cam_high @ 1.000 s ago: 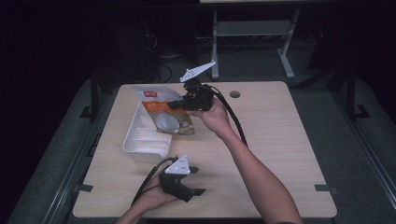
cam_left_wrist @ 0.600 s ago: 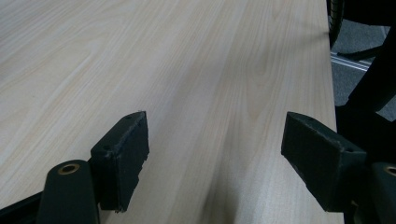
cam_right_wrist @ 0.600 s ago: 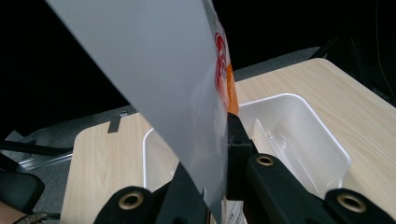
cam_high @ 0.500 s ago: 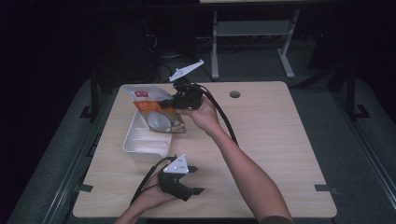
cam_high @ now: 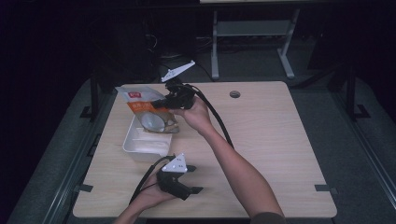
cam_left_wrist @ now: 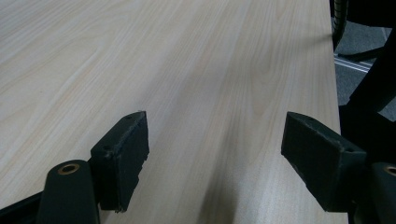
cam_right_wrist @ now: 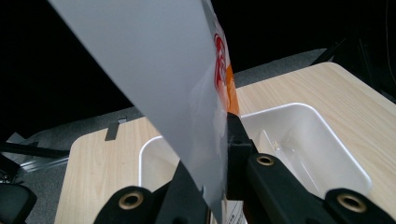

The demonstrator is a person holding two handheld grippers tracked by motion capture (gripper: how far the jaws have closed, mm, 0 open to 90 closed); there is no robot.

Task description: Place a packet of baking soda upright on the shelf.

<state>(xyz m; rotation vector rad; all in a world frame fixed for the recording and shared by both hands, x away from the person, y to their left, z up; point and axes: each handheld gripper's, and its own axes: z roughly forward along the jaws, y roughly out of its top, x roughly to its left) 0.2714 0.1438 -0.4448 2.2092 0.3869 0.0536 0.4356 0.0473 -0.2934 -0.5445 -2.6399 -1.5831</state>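
The right gripper [cam_high: 164,103], arm outstretched, was clamped on a pouch [cam_high: 148,111] above the white tray [cam_high: 135,148]. The left gripper [cam_high: 191,179] rested low, jaws apart.

Dim lab or workshop, bare wooden table [cam_high: 271,140], metal frame [cam_high: 252,35] behind

Orange-and-white snack pouch [cam_high: 145,108], seemingly tilted, above white tray [cam_high: 140,145].

Counted: one snack pouch [cam_high: 148,108], one white plastic tray [cam_high: 140,147], two grippers, right gripper [cam_high: 161,103] and left gripper [cam_high: 195,179], one wooden table [cam_high: 271,140].
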